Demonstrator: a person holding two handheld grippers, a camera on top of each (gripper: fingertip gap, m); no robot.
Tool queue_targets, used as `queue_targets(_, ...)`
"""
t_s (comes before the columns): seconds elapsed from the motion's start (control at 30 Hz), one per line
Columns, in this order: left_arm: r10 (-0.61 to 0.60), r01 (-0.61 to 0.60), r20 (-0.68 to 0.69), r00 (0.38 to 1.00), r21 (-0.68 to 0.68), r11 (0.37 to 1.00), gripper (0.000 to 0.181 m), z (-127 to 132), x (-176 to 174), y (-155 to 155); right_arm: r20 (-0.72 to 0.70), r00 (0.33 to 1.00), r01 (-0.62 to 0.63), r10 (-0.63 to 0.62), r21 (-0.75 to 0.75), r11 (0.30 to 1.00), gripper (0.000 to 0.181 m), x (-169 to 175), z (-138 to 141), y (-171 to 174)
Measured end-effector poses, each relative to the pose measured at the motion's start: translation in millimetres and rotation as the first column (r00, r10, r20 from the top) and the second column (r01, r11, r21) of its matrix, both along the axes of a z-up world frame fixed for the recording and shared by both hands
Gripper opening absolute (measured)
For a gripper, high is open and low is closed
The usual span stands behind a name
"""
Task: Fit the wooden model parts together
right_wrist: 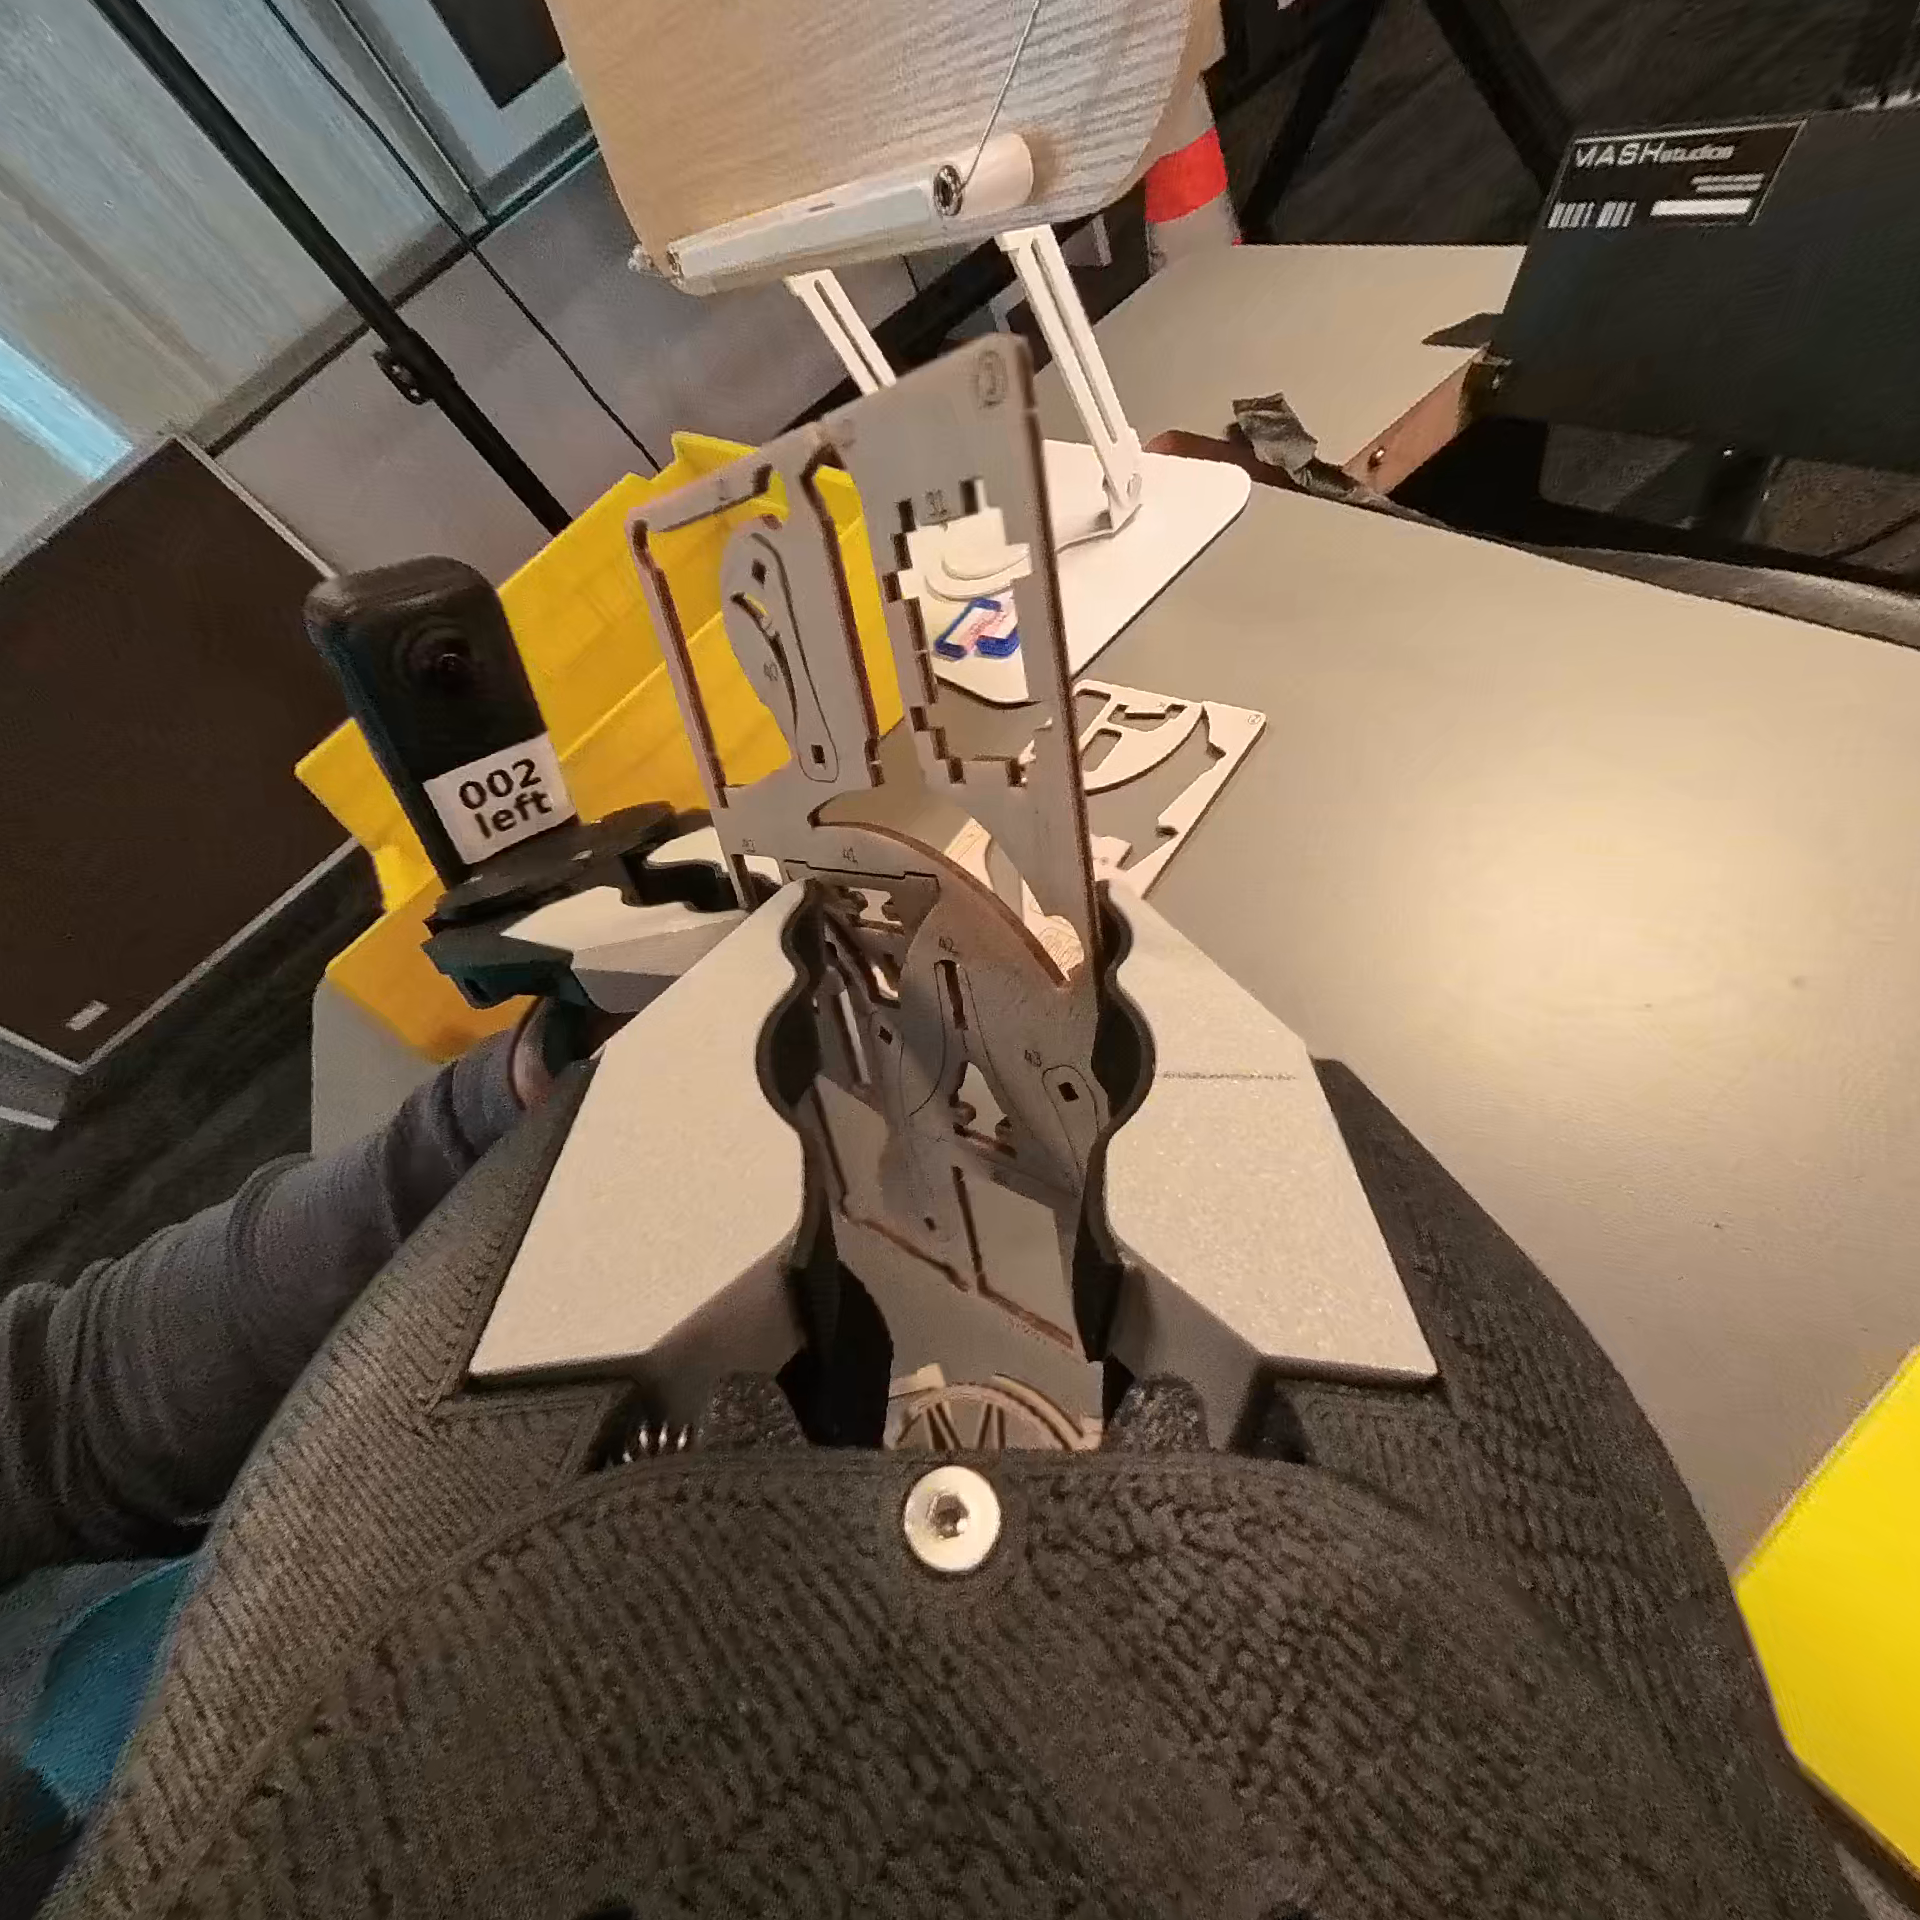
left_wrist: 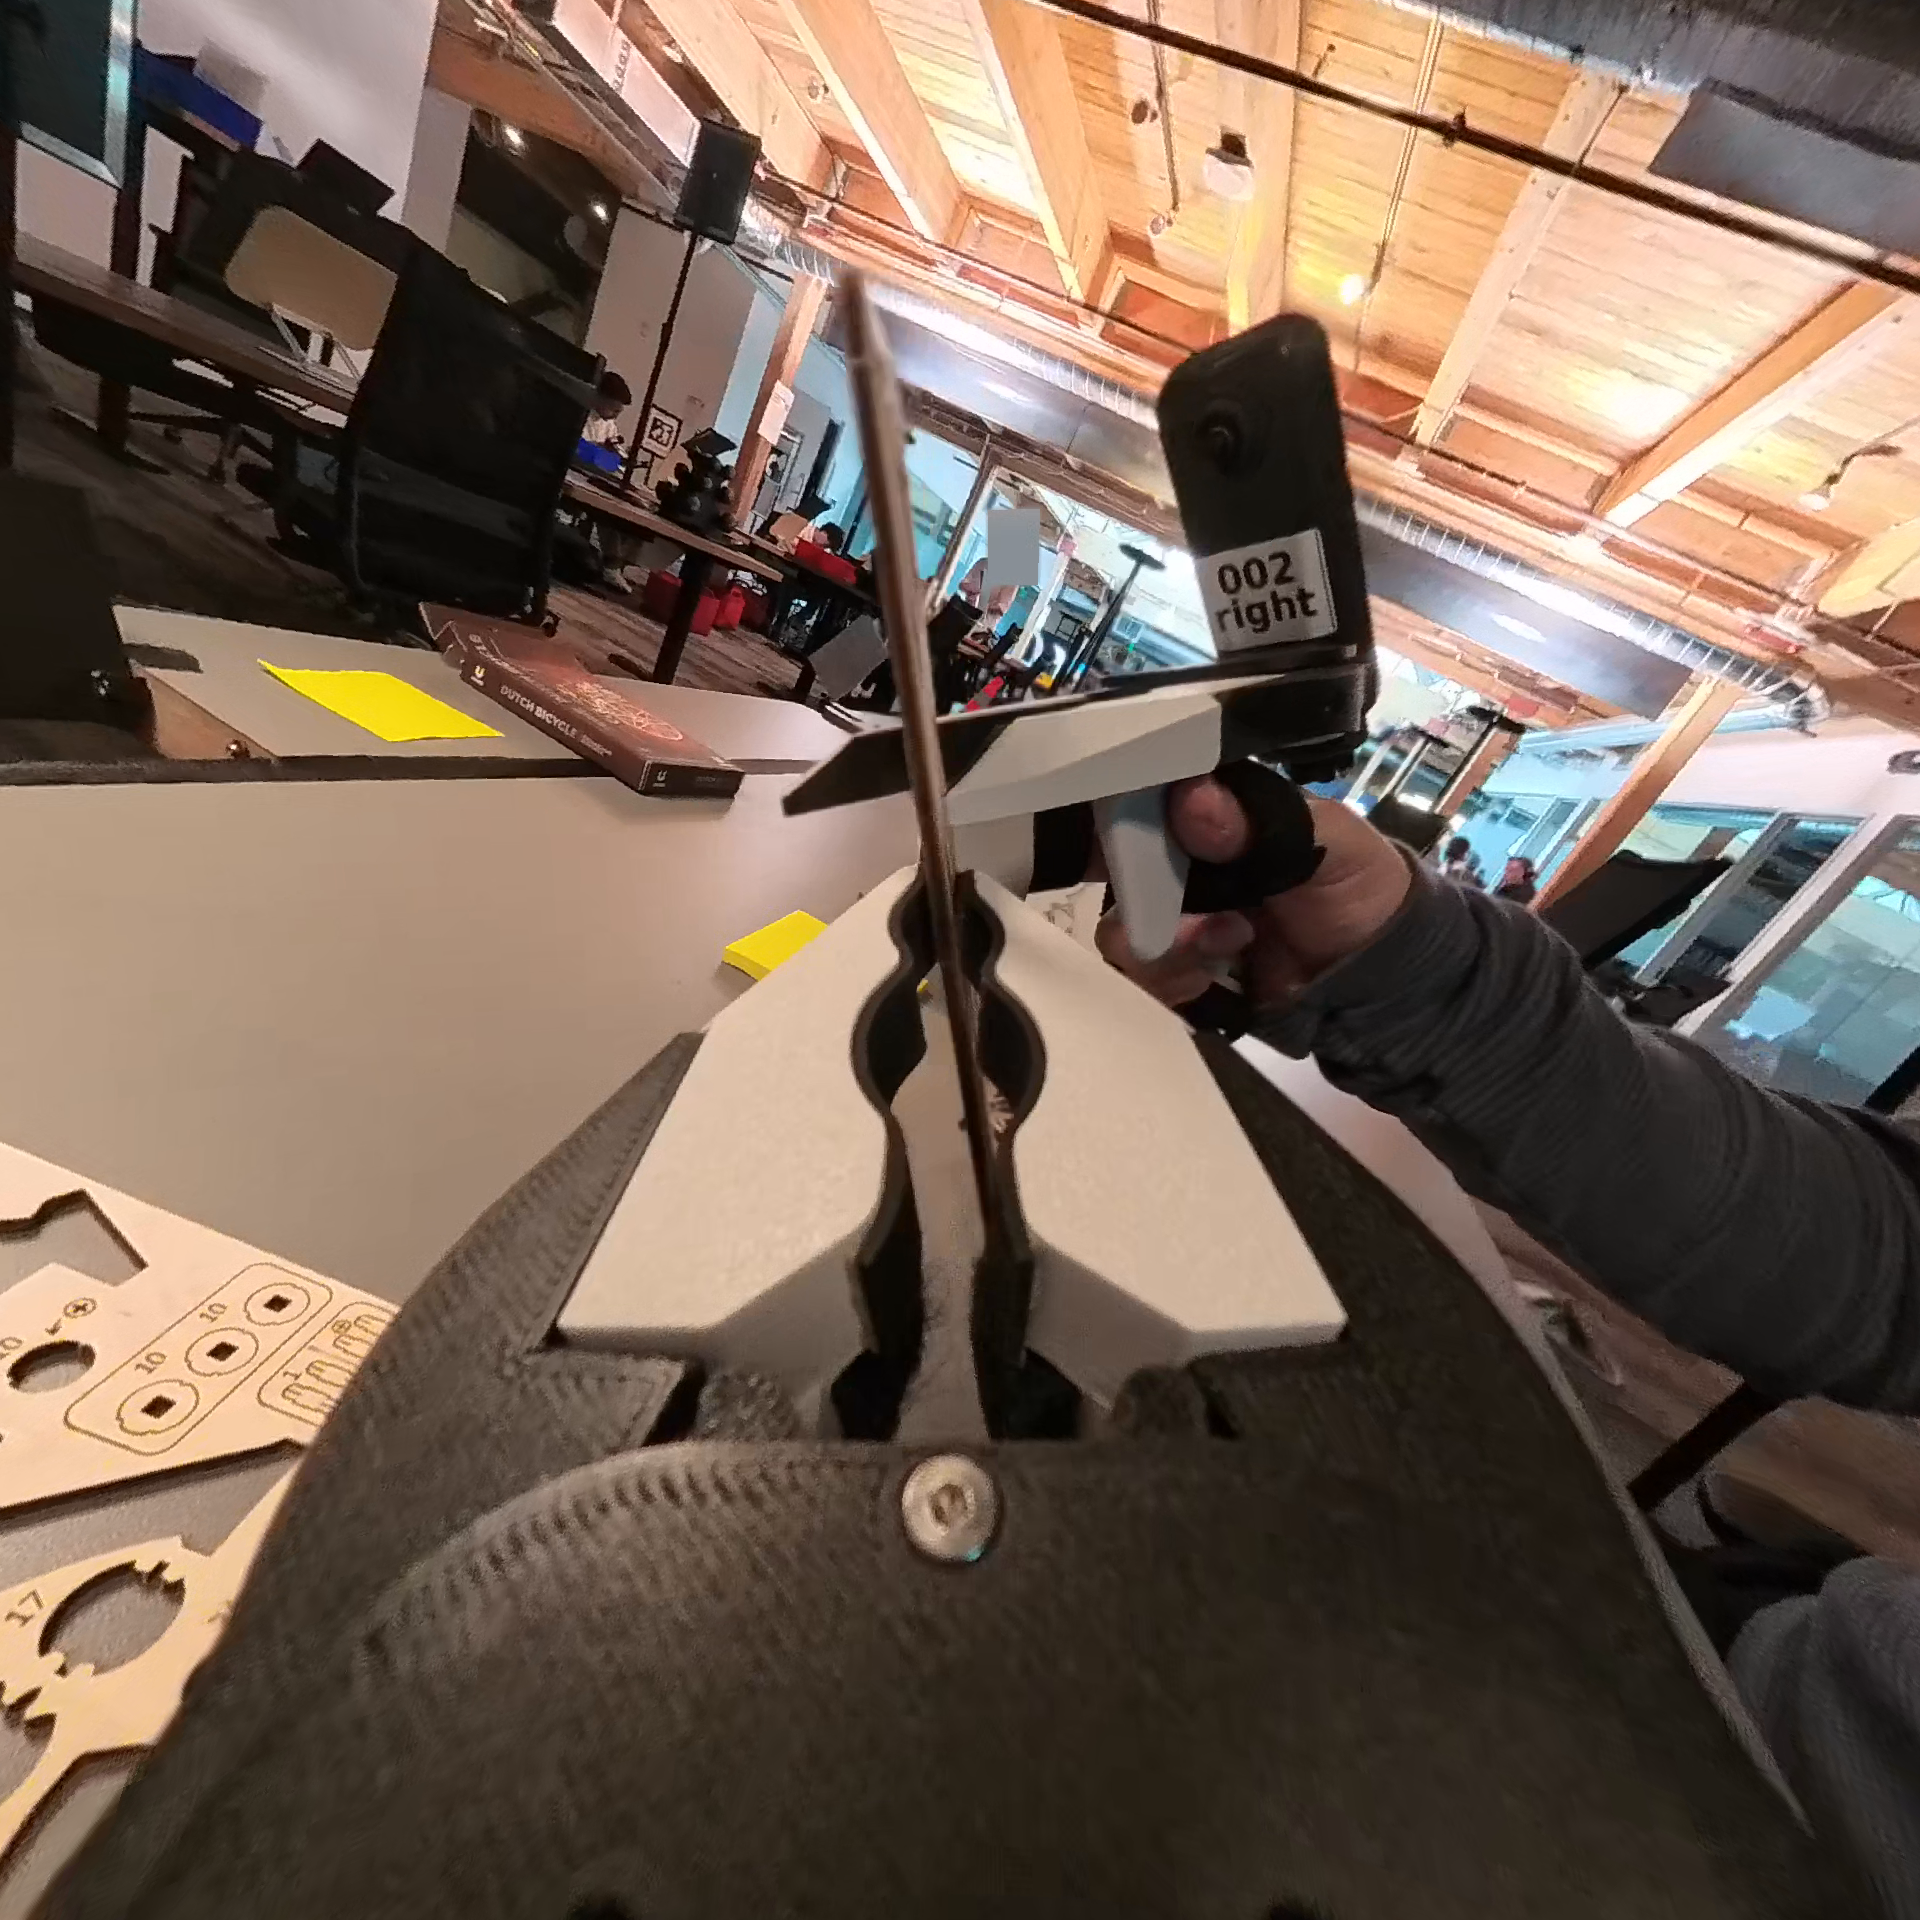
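Early stage, by the look of it: wooden sheet [right_wrist: 862, 790] held upright in the air above the table [right_wrist: 1507, 831], most laser-cut parts still locked in it, several gaps already punched out, nothing visibly joined. Left gripper [left_wrist: 940, 914] nearly closed, pinching the sheet's lower edge, seen edge-on. Right gripper [right_wrist: 951, 935] partly open, fingers [right_wrist: 675, 1091] straddling the sheet's face; firm contact cannot be told. Nearby: more cut-out sheets [left_wrist: 156, 1382] lying flat, yellow bin [right_wrist: 582, 717], sticky notes [left_wrist: 379, 701], kit box [left_wrist: 597, 727]. Grippers crowded close together, little room for pressing pieces free.
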State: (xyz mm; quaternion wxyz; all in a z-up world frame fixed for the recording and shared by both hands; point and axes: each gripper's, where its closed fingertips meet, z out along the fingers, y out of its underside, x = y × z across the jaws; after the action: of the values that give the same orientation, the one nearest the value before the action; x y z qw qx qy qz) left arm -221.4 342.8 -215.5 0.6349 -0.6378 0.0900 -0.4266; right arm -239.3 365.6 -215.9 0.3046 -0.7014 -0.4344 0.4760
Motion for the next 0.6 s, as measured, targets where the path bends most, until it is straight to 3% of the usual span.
queue_targets(0.37, 0.119, -0.112, -0.141, 0.983, 0.056, 0.992, 0.003, 4, -6, 1, 0.043, 0.997, 0.056, -0.06, 0.081, 0.995, 0.049, -4, 6, 1)
queue_targets(0.6, 0.097, -0.077, -0.161, 0.982, 0.128, 0.989, 0.003, 14, -6, -9, 0.02, 1.0, -0.001, 0.0, 0.078, 0.997, 0.048, -7, 16, -9)
